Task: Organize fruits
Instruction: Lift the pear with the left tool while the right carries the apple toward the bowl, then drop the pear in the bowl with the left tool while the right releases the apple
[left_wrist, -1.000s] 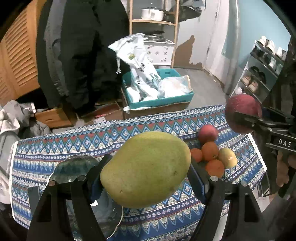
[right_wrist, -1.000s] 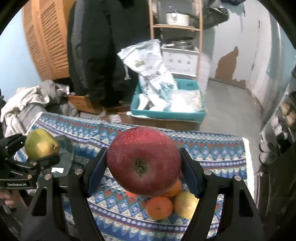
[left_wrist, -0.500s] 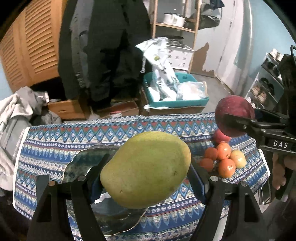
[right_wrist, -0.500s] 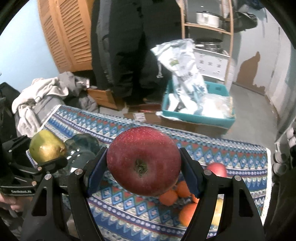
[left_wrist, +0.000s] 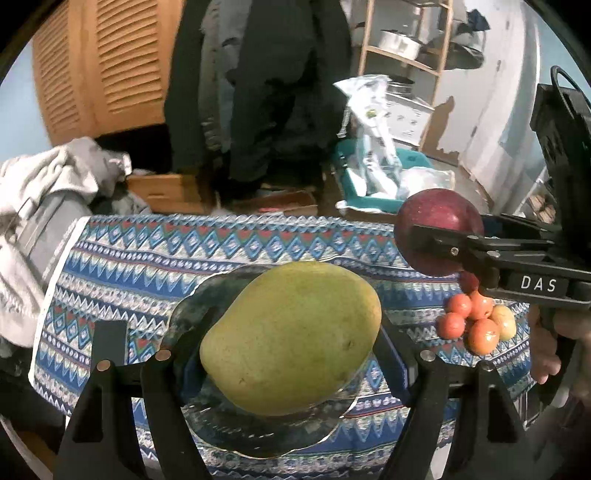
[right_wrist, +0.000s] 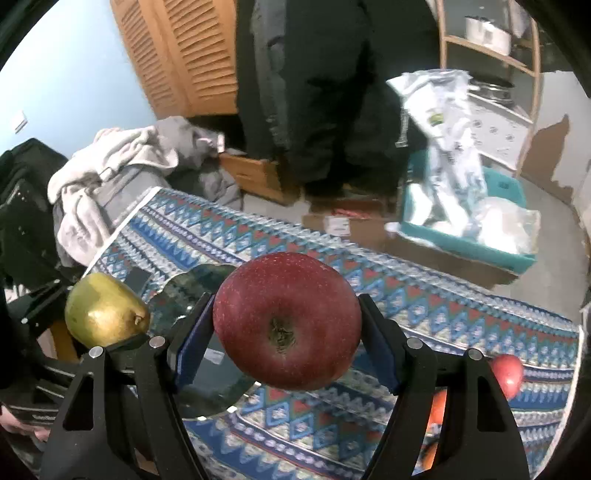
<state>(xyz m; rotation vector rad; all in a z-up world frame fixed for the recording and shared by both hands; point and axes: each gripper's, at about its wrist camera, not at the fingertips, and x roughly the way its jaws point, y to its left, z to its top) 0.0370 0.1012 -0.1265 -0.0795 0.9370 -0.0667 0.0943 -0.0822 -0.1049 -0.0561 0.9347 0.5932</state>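
Up close, the left gripper (left_wrist: 291, 343) is clamped on a green mango (left_wrist: 291, 339), held above the dark glass plate (left_wrist: 207, 295) on the patterned tablecloth (left_wrist: 147, 251). Only this view shows the whole fruit pile (left_wrist: 476, 317) lying near the cloth's right edge. From the right wrist, the right gripper (right_wrist: 286, 325) grips a red apple (right_wrist: 287, 321) between its blue pads (right_wrist: 192, 343), and a second red apple (right_wrist: 508, 373) shows beyond it.

Two wrist fisheyes close above patterned tablecloth (left_wrist: 155, 266), facing forward, sharing glass plate (right_wrist: 207, 284), each seeing the other's tongs
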